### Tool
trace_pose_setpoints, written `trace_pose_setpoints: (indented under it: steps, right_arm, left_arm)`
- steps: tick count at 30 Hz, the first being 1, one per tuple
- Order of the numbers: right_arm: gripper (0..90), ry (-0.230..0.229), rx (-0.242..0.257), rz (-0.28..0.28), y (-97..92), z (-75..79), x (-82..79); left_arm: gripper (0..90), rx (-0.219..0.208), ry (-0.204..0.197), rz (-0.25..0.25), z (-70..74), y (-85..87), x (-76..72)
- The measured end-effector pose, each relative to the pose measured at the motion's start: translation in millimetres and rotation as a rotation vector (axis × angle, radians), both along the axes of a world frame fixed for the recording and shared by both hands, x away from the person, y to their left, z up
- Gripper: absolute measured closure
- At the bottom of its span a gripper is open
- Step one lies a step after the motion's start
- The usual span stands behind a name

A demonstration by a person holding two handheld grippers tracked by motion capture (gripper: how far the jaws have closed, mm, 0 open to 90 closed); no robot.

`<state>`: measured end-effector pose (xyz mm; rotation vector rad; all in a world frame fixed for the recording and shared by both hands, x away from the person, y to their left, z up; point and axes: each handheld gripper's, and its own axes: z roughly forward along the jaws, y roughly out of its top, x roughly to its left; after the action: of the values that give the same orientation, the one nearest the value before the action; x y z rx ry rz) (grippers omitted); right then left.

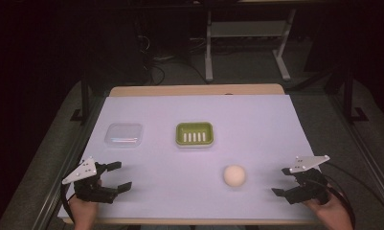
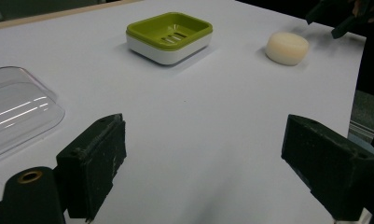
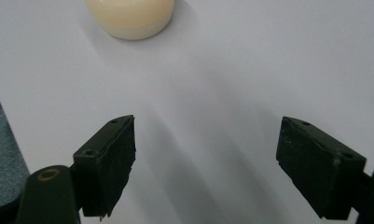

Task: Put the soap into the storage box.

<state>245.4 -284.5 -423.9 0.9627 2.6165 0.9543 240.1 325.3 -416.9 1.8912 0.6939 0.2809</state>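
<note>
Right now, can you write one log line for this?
left gripper: open, empty | right gripper: open, near soap | soap dish: empty | clear lid: apart

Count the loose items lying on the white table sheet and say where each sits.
3. Clear plastic lid at the left, green soap dish in the middle, round cream soap nearer the person, right of centre, near the right gripper. Nothing looks hidden.

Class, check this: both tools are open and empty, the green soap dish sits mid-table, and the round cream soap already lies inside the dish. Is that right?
Not quite. The soap lies on the bare table, apart from the dish and nearer the right tool, as the high view shows. The rest stands.
</note>
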Motion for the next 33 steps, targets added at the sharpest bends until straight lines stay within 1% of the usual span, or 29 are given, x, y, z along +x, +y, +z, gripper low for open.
trace_pose_setpoints:
  steps: [1,2,3,4,6,10,11,13,15,16,17,19,28,33]
  right_arm:
    - [19.9,-0.006,0.015,0.009,-1.3,0.5,-1.0]
    - [19.8,-0.007,0.023,0.005,-1.7,0.9,-2.1]
    - [19.9,0.001,0.027,0.003,-1.1,1.2,-2.6]
    - [20.1,-0.005,0.019,0.01,-0.7,1.4,-1.9]
    - [20.7,-0.003,0.007,0.008,0.8,2.1,-1.9]
    - [20.3,0.0,0.019,0.006,0.4,2.5,-1.9]
    - [20.0,0.0,0.016,0.007,1.0,2.5,-1.7]
    - [20.0,-0.01,0.021,0.01,2.7,3.2,-2.0]
    - [20.5,-0.01,0.019,0.007,4.9,4.3,-2.2]
    - [21.1,-0.016,0.011,0.009,5.6,4.3,-1.9]
    - [21.5,-0.012,0.005,0.011,5.9,4.5,-1.8]
    - [21.5,-0.006,0.017,0.011,7.3,4.5,-2.0]
    - [21.0,-0.002,0.0,0.029,13.9,2.9,-1.4]
    - [20.8,-0.005,0.007,0.044,18.1,4.1,-1.4]
  left_arm:
    - [13.1,-0.001,0.001,0.0,0.2,0.3,0.0]
    - [13.1,-0.003,0.001,0.0,0.3,0.7,-0.1]
    - [13.1,-0.003,0.0,0.0,0.3,0.9,0.0]
    - [13.1,-0.003,0.002,0.002,0.3,1.0,-0.1]
    - [13.1,-0.004,0.003,0.0,0.2,0.8,-0.2]
    - [13.1,-0.003,0.003,-0.001,-0.1,1.3,0.5]
    - [13.1,-0.005,0.004,0.002,-0.2,1.4,0.4]
    - [13.1,-0.005,0.001,0.003,0.2,1.6,0.1]
    - [13.1,-0.004,-0.003,0.002,0.5,1.9,0.1]
    - [13.1,-0.005,-0.002,0.001,0.6,2.0,0.1]
    - [13.1,-0.005,-0.002,0.001,0.6,2.1,0.2]
    - [13.1,-0.005,-0.002,0.001,0.6,2.0,0.2]
    - [13.1,-0.007,-0.001,0.002,1.0,2.5,0.1]
    - [13.1,-0.004,-0.003,0.0,1.0,2.0,0.2]
